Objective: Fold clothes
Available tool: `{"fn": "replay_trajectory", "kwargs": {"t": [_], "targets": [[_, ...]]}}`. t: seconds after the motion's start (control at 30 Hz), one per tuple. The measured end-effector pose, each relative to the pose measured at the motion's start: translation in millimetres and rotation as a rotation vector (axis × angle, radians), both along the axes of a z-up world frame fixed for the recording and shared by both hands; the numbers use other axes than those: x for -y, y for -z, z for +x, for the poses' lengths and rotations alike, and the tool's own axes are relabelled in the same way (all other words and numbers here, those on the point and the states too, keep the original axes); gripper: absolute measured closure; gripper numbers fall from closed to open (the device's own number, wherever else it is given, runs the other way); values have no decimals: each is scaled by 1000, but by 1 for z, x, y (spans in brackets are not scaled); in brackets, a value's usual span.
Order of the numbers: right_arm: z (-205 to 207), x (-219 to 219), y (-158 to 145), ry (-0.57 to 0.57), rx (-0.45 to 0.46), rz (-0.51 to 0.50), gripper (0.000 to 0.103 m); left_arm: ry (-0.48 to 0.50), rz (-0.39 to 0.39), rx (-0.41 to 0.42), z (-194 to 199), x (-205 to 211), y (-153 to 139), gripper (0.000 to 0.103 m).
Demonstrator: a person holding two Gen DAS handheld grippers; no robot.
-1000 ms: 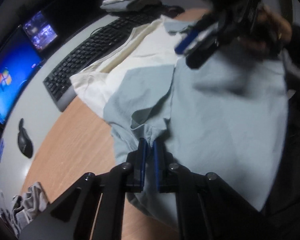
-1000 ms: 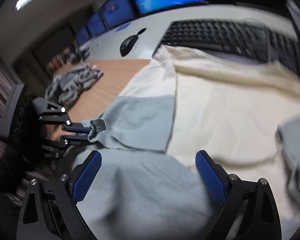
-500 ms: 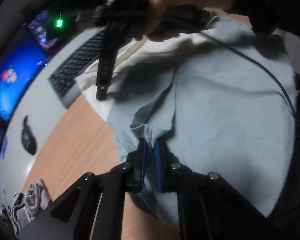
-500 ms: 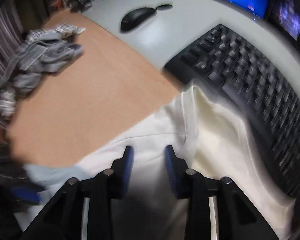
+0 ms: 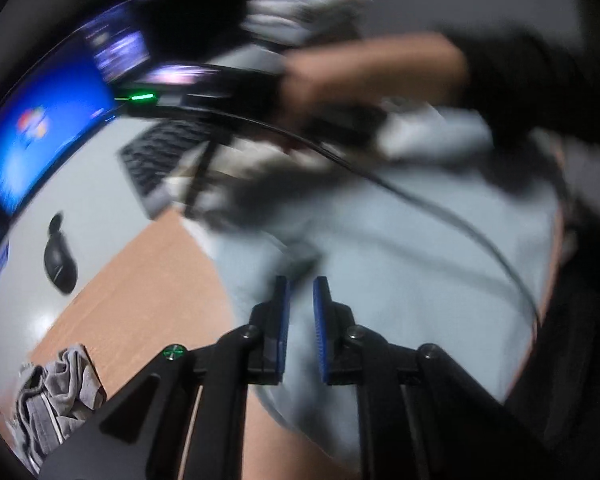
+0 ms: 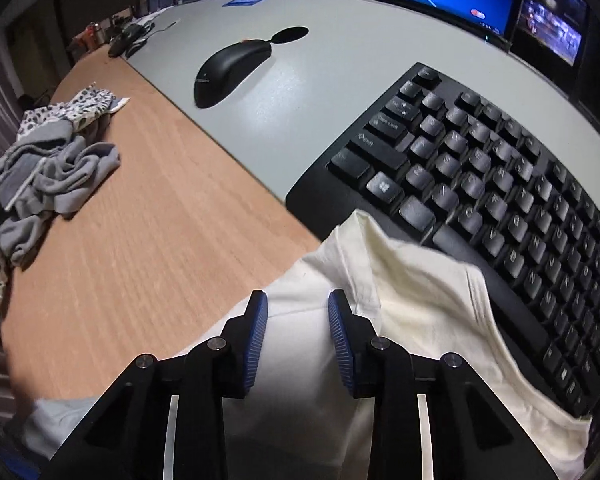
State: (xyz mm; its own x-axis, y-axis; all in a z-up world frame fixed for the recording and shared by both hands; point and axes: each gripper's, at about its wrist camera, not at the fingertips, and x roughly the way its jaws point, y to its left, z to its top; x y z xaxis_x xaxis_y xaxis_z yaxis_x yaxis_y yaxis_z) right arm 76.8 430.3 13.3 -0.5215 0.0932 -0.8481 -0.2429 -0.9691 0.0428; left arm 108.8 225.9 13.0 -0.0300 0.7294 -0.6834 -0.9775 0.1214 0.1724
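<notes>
Left wrist, blurred: left gripper (image 5: 301, 294) narrowly parted over the pale blue shirt (image 5: 412, 264) spread on the worktop (image 5: 140, 292), apparently gripping nothing; fold looks barely begun. Right wrist: right gripper (image 6: 297, 312) parted above the shirt's cream part (image 6: 420, 308) beside the keyboard (image 6: 480, 184), unclamped; grey clothes pile (image 6: 40, 172) unfolded.

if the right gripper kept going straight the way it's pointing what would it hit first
Most likely the raised cream fold of the shirt just beyond the right gripper, whose fingers are parted over the white fabric. Past that fold lies the black keyboard. Depth is hard to judge in this fisheye view.
</notes>
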Motion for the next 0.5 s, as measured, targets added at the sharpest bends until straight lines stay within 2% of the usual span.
{"fn": "replay_trajectory", "kwargs": {"t": [0.07, 0.1, 0.17, 0.23, 0.27, 0.33, 0.37, 0.43, 0.5], "targets": [[13, -9, -13, 23, -40, -63, 69, -90, -13, 63, -15, -21, -1, 55], [24, -11, -23, 26, -66, -93, 69, -95, -41, 79, -16, -30, 4, 54], [65, -15, -36, 45, -88, -94, 68, -44, -132, 84, -9, -44, 21, 55], [112, -20, -44, 85, -92, -77, 59, -55, -197, -2, 0, -51, 38, 55], [135, -22, -48, 105, -94, -69, 55, -54, -189, -13, 0, -50, 39, 55], [182, -27, -56, 145, -97, -52, 35, -107, -193, 16, -8, -51, 42, 50], [206, -29, -60, 165, -99, -44, 34, -139, -183, 37, -11, -51, 41, 54], [253, -34, -67, 206, -103, -27, 33, -173, -151, 85, -14, -47, 37, 53], [292, -45, -60, 271, -118, -67, 33, -185, -97, 154, -13, -40, 26, 53]]}}
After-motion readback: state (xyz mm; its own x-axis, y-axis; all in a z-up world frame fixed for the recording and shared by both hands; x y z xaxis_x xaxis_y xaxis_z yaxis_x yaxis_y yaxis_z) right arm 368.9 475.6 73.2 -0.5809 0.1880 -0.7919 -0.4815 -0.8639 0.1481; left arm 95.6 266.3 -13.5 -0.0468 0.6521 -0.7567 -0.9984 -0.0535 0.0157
